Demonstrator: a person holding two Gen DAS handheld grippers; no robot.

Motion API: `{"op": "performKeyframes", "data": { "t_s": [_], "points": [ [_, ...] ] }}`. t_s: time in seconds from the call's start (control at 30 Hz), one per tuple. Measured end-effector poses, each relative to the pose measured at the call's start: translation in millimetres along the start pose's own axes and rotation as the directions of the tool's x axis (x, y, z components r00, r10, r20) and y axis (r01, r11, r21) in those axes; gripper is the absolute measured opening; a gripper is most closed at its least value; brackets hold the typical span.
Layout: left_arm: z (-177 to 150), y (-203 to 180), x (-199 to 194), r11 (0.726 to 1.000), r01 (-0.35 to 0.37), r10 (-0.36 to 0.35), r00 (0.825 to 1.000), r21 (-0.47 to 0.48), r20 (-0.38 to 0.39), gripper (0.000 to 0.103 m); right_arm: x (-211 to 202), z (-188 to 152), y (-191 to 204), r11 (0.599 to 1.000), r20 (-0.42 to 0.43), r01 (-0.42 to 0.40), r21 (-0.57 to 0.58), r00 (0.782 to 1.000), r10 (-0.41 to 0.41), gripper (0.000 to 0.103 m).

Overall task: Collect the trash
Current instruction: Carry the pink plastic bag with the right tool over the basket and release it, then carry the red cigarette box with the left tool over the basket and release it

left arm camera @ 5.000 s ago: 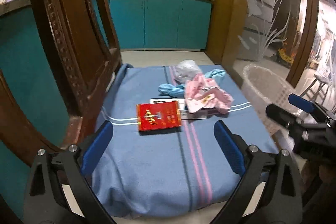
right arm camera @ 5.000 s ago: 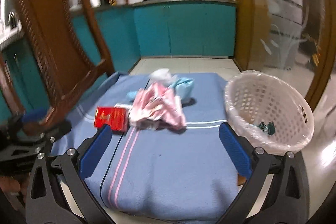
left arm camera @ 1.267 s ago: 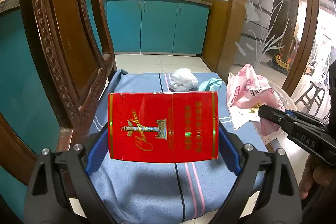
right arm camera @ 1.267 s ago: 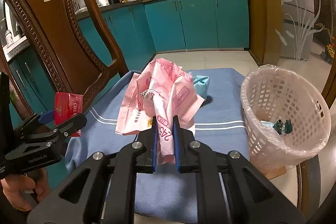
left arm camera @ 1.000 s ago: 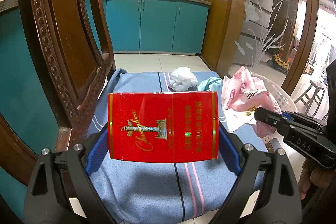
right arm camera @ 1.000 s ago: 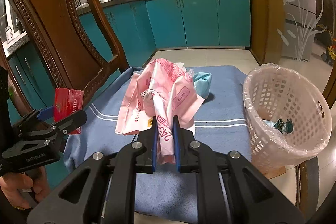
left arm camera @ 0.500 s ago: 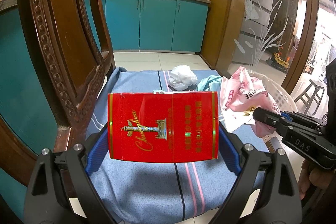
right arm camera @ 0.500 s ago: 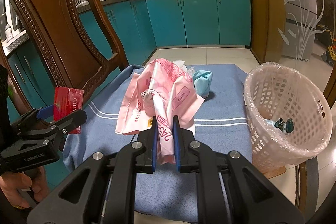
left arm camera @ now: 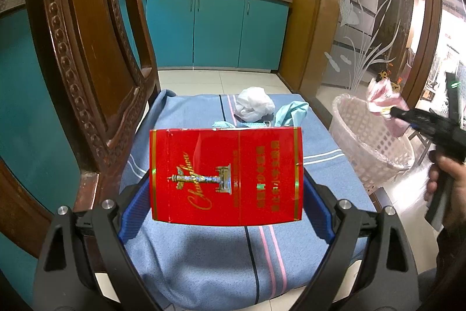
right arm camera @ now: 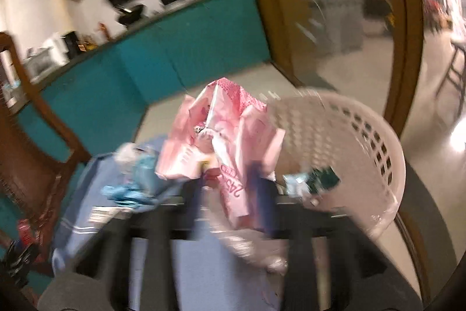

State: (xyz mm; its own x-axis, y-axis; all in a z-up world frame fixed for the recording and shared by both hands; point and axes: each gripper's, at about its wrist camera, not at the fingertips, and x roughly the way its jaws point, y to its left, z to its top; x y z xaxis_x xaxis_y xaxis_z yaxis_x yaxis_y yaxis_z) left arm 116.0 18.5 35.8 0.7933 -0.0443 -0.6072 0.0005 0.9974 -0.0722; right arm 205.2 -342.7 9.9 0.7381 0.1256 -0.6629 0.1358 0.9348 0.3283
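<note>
Teal kitchen cabinets (left arm camera: 215,31) and a carved wooden chair (left arm camera: 84,69) frame a seat draped in a blue striped cloth (left arm camera: 209,258). Left gripper (left arm camera: 225,209): its blue-padded fingers (left arm camera: 135,209) pinch a red cigarette pack (left arm camera: 225,175) by its short sides, holding it above the cloth. The pack faces the camera broadside, glossy red with thin gold border lines, a gold script logo, a silver column emblem and gold characters, all turned sideways. Behind it on the cloth lie a crumpled white plastic bag (left arm camera: 254,104) and a light-blue wrapper (left arm camera: 291,114), just beside each other. Right gripper (right arm camera: 230,191): its view is motion-blurred, yet the blue fingers (right arm camera: 263,194) are seen clamped on a crumpled pink plastic bag (right arm camera: 224,142) with darker pink print. In the left wrist view this pink bag (left arm camera: 384,104) hangs at the gripper tip over the far rim of a white lattice basket (left arm camera: 372,142), which stands close beside the seat's right edge. Small dark-green scraps (right arm camera: 323,179) lie inside the basket (right arm camera: 364,153).
</note>
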Motion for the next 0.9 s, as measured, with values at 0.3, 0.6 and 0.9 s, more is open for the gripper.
{"op": "performKeyframes", "data": {
  "t_s": [0.3, 0.6, 0.9],
  "points": [
    [-6.8, -19.7, 14.0, 0.998, -0.007, 0.009, 1.000, 0.060, -0.029, 0.090, -82.6, -0.1, -8.7, 0.992, 0.235, -0.082, 0.095, 0.970, 0.057, 0.098],
    [25.9, -145.4, 45.8, 0.979, 0.150, -0.150, 0.989, 0.136, -0.012, 0.091, -120.4, 4.7, -58.0, 0.970, 0.408, -0.093, 0.226, 0.913, -0.007, 0.099],
    [75.4, -273.2, 128.2, 0.955, 0.242, -0.223, 0.967, 0.170, -0.126, 0.095, -114.0, 4.8, -82.9, 0.951, 0.388, -0.078, 0.299, 0.921, -0.046, 0.099]
  ]
}}
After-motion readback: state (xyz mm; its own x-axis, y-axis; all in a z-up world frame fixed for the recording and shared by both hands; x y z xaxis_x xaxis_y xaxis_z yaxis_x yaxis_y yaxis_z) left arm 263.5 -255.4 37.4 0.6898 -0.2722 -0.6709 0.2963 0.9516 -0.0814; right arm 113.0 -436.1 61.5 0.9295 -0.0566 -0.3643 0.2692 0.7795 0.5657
